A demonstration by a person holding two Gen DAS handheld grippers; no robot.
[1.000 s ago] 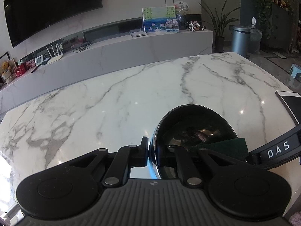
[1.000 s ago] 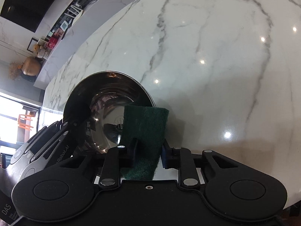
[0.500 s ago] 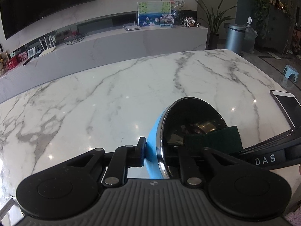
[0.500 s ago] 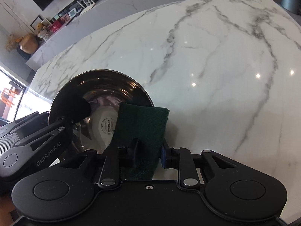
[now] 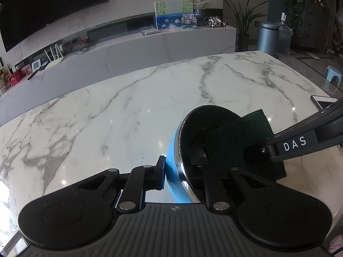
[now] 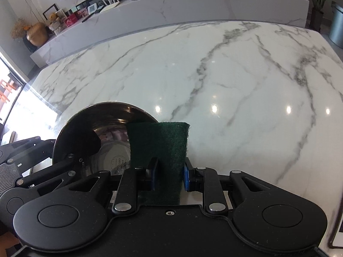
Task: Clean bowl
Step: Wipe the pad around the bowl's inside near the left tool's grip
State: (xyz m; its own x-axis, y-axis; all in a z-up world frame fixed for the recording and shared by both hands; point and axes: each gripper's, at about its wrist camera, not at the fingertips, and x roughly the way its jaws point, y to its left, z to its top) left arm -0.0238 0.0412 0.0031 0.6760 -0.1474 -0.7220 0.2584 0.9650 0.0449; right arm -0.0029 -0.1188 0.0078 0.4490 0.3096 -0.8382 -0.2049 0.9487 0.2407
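Marble, white with grey veins, forms the large glossy tabletop (image 5: 120, 115) that stretches away ahead of both sets of jaws. One round bowl (image 5: 205, 124), sky-blue on the outside with a mirror-bright steel lining and a thin silver rim, stands tipped on edge above that surface, its dark hollow turned toward the right. The left gripper (image 5: 184, 171) clamps the bowl's wall, one black finger (image 5: 160, 172) pressed on the blue outside and the other inside the hollow, so the jaws stand barely apart with only the rim between them. One dark green rectangular scouring pad (image 6: 158, 147) is pinched upright between the right gripper's (image 6: 169, 176) two blue-faced pads (image 6: 186, 176), which stand only as far apart as the folded pad is thick. Seen from the left wrist, the pad lies across the bowl's open mouth, just right of the left jaws; whether it presses on the steel cannot be told. One white phone (image 5: 323, 102) lies flat on the marble beyond the right gripper's arm.
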